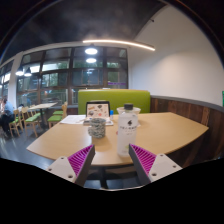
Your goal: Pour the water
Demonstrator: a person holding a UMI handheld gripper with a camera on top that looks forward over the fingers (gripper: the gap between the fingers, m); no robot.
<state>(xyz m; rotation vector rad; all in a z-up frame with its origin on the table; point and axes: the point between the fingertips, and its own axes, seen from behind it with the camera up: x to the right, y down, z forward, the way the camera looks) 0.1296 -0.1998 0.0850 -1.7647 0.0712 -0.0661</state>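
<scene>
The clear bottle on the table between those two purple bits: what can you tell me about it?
The bottle looks like clear plastic, with a dark label around its body and a cap on top. It stands upright on the light wooden table, near the front edge, just right of a patterned cup. It stands ahead of the open fingers, roughly in line with the gap between them, and nothing grips it. How full it is cannot be told.

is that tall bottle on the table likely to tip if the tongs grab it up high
Probably. The bottle stands tall and narrow on the table, so a high push could topple it. It looks like clear plastic, so perhaps light and a little slippery. The tongs are open, short of it; the cup stands beside.
</scene>
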